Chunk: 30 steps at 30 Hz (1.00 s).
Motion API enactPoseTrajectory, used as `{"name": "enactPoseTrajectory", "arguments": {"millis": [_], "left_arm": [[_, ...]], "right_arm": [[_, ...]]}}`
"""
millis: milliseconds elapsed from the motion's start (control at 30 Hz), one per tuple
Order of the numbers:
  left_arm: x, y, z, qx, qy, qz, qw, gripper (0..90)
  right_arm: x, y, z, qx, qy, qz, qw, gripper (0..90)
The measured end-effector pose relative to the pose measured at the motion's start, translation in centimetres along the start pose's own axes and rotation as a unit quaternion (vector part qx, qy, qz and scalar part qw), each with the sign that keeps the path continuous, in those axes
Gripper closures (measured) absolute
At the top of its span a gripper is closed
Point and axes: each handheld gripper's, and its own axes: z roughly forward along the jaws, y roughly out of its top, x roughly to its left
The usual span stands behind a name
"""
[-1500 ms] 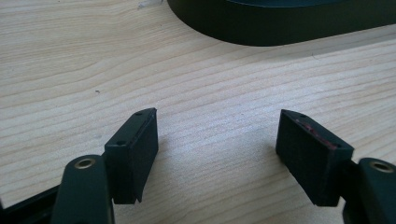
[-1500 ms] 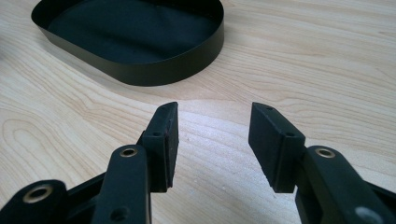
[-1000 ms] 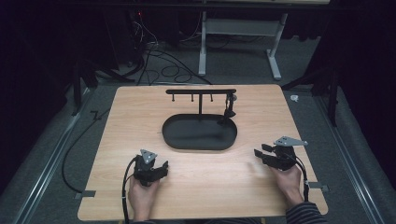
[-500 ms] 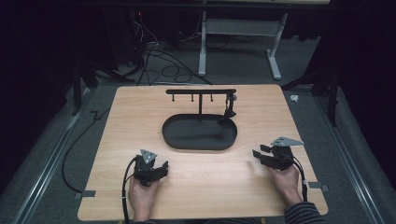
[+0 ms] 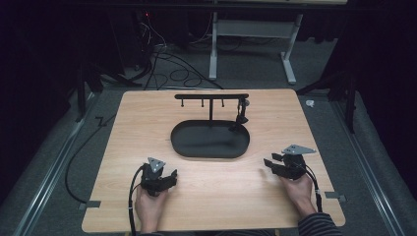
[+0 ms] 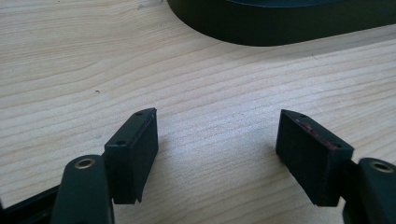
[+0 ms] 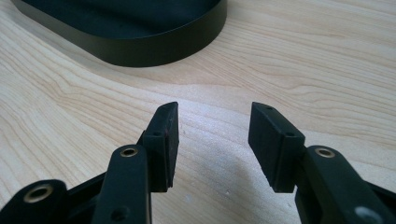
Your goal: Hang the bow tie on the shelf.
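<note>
Tray (image 5: 210, 142) with rack (image 5: 211, 97), perhaps one trinket (image 5: 241, 114)

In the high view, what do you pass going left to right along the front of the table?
Left gripper → bare table → right gripper.

Table (image 5: 211, 196) was evenly lit from above; surroundings lay dark. Soft shadows beneath the gripper jaws; the high view was slightly grainy.
</note>
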Motion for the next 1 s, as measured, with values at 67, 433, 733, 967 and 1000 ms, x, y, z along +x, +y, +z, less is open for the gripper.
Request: {"name": "enactPoseTrajectory", "arguments": {"millis": [67,433,733,967,1000], "left_arm": [[0.0,0.0,0.0,0.0,0.0,0.0,1.0,30.2],[0.0,0.0,0.0,0.0,0.0,0.0,1.0,30.2],[0.0,0.0,0.0,0.001,-0.001,0.0,1.0,30.0],[0.0,0.0,0.0,0.0,-0.001,0.0,1.0,29.9],[0.0,0.0,0.0,0.0,-0.001,0.0,1.0,29.9]], "right_arm": [[0.0,0.0,0.1,0.001,0.0,-0.001,1.0,54.6],[0.5,-0.1,0.7,0.014,-0.005,-0.013,0.9998,52.7],[1.4,-0.8,1.6,0.027,-0.01,-0.042,0.9987,46.2],[1.7,-0.9,1.6,0.03,-0.003,-0.046,0.9985,39.9],[1.8,-0.9,1.7,0.03,0.003,-0.052,0.9982,39.6]]}}
